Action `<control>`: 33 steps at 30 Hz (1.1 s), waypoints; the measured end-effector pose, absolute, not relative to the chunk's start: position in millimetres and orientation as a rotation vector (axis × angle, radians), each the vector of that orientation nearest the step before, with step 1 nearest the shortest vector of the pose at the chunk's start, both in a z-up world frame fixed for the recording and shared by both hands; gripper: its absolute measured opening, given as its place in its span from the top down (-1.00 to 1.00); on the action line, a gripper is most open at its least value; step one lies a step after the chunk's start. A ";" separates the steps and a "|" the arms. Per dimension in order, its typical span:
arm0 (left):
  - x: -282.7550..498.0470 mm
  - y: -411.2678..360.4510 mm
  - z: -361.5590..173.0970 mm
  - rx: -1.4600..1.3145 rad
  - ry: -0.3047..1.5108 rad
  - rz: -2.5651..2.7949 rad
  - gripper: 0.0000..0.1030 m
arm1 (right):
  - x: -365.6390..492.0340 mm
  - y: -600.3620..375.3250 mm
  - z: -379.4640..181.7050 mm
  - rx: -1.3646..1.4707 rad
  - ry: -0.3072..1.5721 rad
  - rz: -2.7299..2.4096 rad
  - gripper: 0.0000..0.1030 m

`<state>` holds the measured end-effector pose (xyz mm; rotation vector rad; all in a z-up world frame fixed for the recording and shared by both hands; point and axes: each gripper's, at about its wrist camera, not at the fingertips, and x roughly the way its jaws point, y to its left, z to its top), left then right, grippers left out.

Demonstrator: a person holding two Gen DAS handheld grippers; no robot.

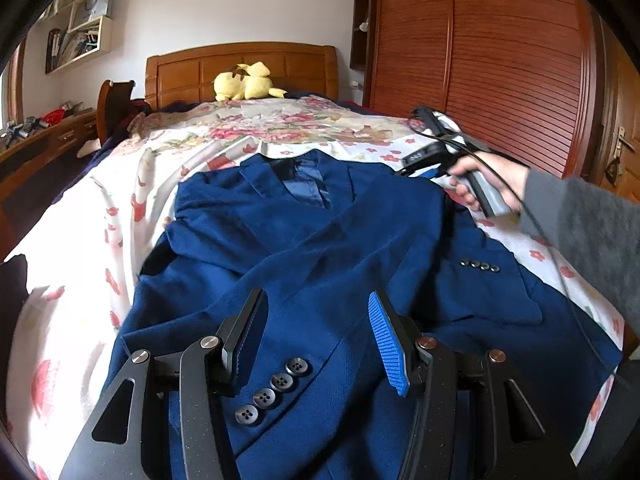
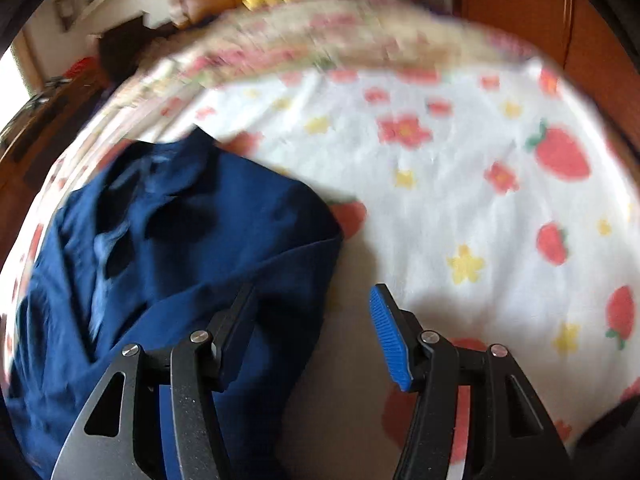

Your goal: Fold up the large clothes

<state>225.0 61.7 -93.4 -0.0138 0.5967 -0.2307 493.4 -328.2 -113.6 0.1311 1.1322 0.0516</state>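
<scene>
Both sets of fingers are spread wide with nothing between them. My left gripper (image 1: pixel 316 336) hovers low over the blue blazer (image 1: pixel 320 240), just past the sleeve cuff buttons (image 1: pixel 272 394). My right gripper (image 2: pixel 312 332) sits over the blazer's right edge: left finger above blue cloth, right finger above the strawberry-print sheet (image 2: pixel 460 184).

The blazer lies front-up on the bed, collar toward the headboard (image 1: pixel 240 64), sleeves folded in across the chest, second cuff (image 1: pixel 480 266) on the far side.

Risks as I see them:
- The right view is motion-blurred, so I judge that hand is moving fast. Closing now could miss the hem or pinch sheet along with cloth, and lifting would drag the bedding.
- Fingers straddling the edge: a shallow bite grabs only one layer; the fold comes out skewed.
- Left fingers near buttons: a pad closing on a button likely slips.
- The cloth looks thick and heavy; uneven lift heights between hands would let the tucked sleeves slide out.
- The right rig's cable (image 1: pixel 532 220) trails over the blazer's side and could snag.

The plush toy (image 1: pixel 244 82) is well apart, no issue.
</scene>
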 end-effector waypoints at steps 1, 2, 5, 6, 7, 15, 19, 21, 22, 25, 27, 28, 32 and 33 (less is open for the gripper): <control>227.0 62.4 -94.8 -0.017 0.602 -0.232 -0.05 | 500.9 -329.3 -121.2 0.146 1.181 0.060 -0.12; 228.7 62.3 -96.2 -0.020 0.609 -0.236 -0.05 | 503.4 -328.4 -120.5 0.136 1.178 0.063 0.14; 233.6 63.5 -98.0 -0.035 0.622 -0.249 -0.05 | 508.9 -314.8 -110.1 0.075 1.152 0.109 0.88; 234.8 64.1 -98.0 -0.039 0.625 -0.247 -0.05 | 509.6 -307.6 -105.9 0.020 1.141 0.113 0.92; 235.4 64.0 -97.9 -0.040 0.627 -0.246 -0.05 | 509.4 -302.4 -102.0 -0.015 1.129 0.119 0.93; 234.4 60.0 -99.8 -0.031 0.626 -0.229 -0.05 | 515.8 -272.7 -42.0 -0.390 0.860 -0.156 0.95; 231.1 58.9 -98.1 -0.022 0.619 -0.222 -0.05 | 506.2 -272.9 -32.1 -0.385 0.856 -0.148 0.45; 228.6 59.2 -96.7 -0.019 0.614 -0.217 -0.05 | 492.8 -275.8 -24.9 -0.328 0.861 -0.109 0.07; 227.0 59.8 -96.0 -0.018 0.611 -0.215 -0.05 | 486.2 -275.4 -23.4 -0.316 0.864 -0.089 0.04; 220.2 59.8 -92.2 -0.012 0.596 -0.208 -0.05 | 445.0 -270.2 -18.1 -0.313 0.867 -0.019 -0.05; 215.3 59.5 -90.1 -0.007 0.584 -0.204 -0.05 | 409.0 -268.0 -14.2 -0.290 0.868 0.028 -0.05; 211.5 58.6 -88.0 -0.004 0.577 -0.203 -0.05 | 396.2 -266.2 -12.7 -0.281 0.868 0.047 -0.06; 198.4 56.2 -83.3 0.001 0.556 -0.200 -0.05 | 328.3 -255.8 0.5 -0.284 0.857 0.130 -0.05; 195.0 55.8 -82.8 0.001 0.553 -0.200 -0.05 | 312.8 -251.9 4.2 -0.287 0.851 0.143 -0.06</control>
